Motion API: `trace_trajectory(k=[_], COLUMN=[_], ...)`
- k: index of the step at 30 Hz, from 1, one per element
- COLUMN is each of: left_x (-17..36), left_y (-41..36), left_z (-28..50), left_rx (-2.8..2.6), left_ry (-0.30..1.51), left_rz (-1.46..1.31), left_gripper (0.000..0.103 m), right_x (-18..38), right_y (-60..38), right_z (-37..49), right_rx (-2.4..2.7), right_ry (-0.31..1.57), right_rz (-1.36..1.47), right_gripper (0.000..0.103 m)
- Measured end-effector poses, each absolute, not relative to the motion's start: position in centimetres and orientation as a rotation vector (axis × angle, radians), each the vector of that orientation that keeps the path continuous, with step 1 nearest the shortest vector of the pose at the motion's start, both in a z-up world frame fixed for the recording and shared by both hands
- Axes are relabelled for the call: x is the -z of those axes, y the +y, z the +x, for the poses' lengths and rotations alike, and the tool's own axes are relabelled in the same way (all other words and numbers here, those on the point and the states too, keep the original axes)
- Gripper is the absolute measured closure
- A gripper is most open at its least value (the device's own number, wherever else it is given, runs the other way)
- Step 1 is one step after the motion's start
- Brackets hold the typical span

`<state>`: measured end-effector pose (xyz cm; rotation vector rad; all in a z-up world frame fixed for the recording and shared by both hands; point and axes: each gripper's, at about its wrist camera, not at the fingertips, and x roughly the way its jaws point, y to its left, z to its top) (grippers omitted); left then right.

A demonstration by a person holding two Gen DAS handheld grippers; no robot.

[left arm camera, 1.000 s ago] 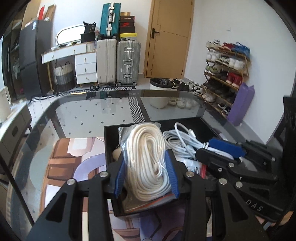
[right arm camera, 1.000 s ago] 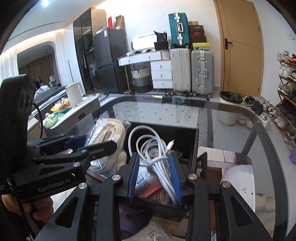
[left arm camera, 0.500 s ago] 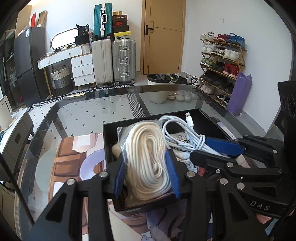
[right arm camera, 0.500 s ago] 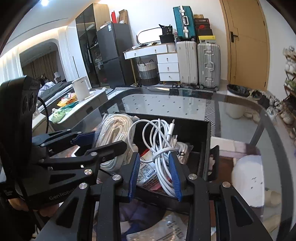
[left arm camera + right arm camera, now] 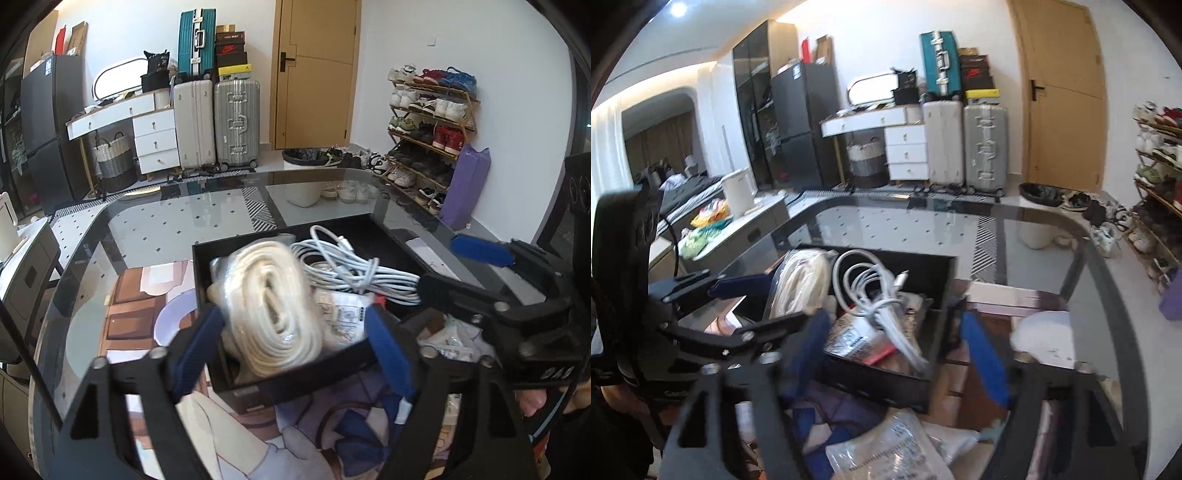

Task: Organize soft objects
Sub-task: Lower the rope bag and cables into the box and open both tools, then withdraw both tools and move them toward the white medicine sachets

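Left wrist: jaws just opened, rope bundle point(image 5: 273, 306) (bagged) released.

left gripper point(image 5: 291, 347): black frame, blue pads, silver screws | right gripper point(image 5: 897, 354): likewise, apparently

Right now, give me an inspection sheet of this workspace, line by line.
Surface: glass table with rounded corners; a printed mat lies under the bin.
Job's things: bagged coil of cream rope and a white cable bundle lie side by side in the black bin.
Clutter: labelled plastic packets in front of the bin, more inside it.
Grippers: left gripper open, jaws just opened, pads off the rope; right gripper open, jaws just opened, clear of the cable bundle.
Cables: one plug end sticks up from the bundle.
Surroundings: suitcases, shoe rack, wooden door.
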<state>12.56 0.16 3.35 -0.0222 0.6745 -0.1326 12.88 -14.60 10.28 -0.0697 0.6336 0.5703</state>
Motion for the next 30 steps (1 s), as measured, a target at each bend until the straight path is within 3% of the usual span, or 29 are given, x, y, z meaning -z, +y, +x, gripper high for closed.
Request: trace_trajectory(k=[5,8,30], left_x=[-3.7,-3.8,-0.5], left_y=[-0.2,-0.2,-0.2], left_z=[11.0,10.1,6.9], left_rx=[0.119,0.112,0.103], left_ry=[0.665,0.661,0.757], left_rz=[-0.010,-0.011,-0.050], left_gripper=[0.004,0.000,0.000], right_x=[-10.7,-10.8,-6.8], right_y=[-16.8,-17.3,-20.8], right_z=[11.6,10.5,9.4], right_rx=[-0.542,-0.531,-0.398], right_ry=[0.625,0.622,0.830], right_rz=[-0.045,-0.067,-0.150], right_gripper=[0.002,0.002,0.001])
